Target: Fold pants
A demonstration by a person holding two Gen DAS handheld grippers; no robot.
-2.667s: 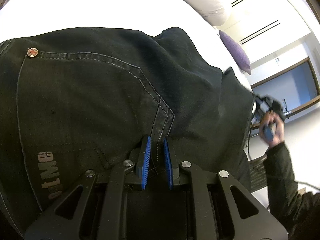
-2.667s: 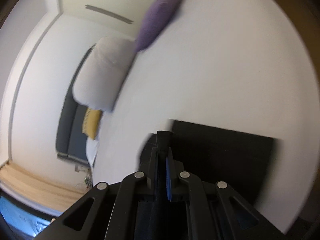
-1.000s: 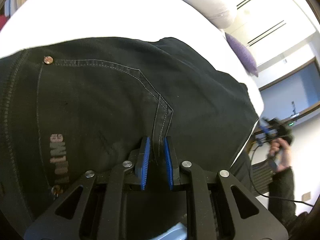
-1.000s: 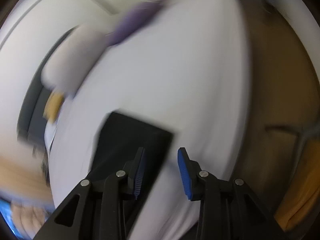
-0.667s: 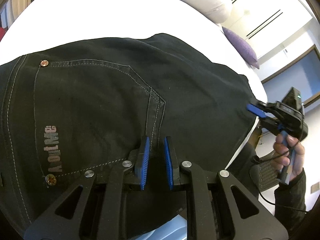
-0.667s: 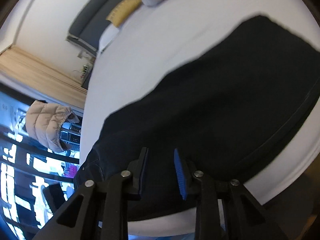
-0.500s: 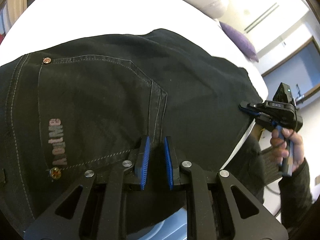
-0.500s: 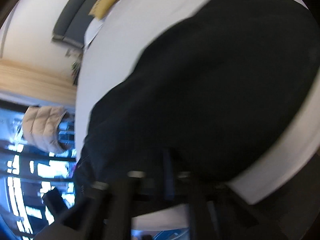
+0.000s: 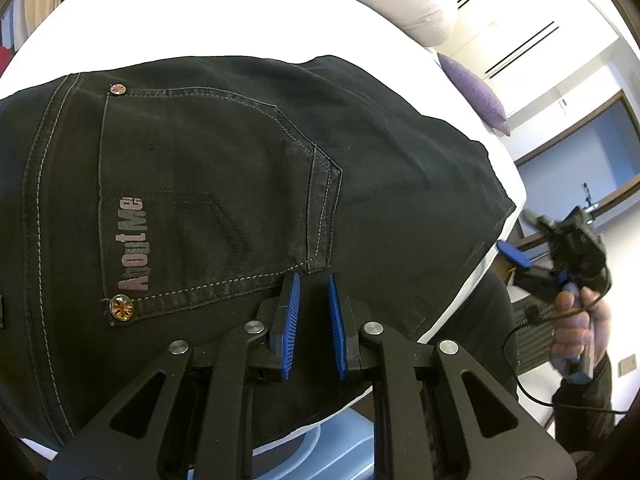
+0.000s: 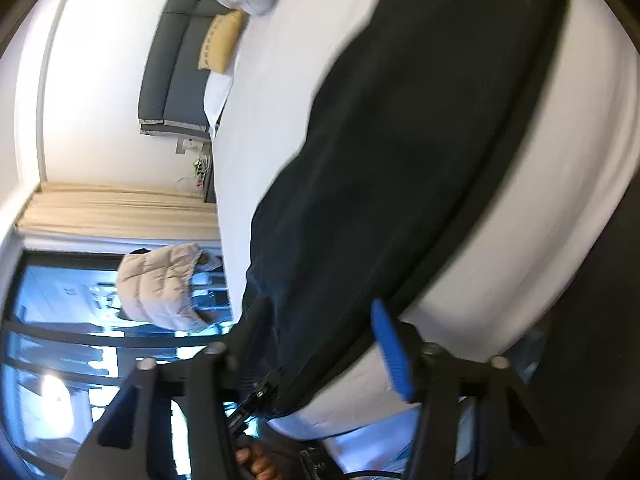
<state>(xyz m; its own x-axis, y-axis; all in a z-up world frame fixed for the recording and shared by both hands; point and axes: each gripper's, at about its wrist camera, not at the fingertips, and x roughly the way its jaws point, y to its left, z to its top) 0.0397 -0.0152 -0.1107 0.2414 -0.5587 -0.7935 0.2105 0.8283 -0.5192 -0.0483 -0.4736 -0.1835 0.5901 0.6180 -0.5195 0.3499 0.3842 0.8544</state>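
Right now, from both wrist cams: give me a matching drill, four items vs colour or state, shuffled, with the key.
Column 1
1. pants
2. cushion
3. left gripper
4. right gripper

Column 2
A. purple, on the far side of the bed
B. jaws just opened wide, straddling the pants' edge, pads not pressing
C. black, lying on the white bed, back pocket up
D. jaws nearly together, pinching the black fabric

Pairs: 1-C, 2-A, 3-D, 4-B
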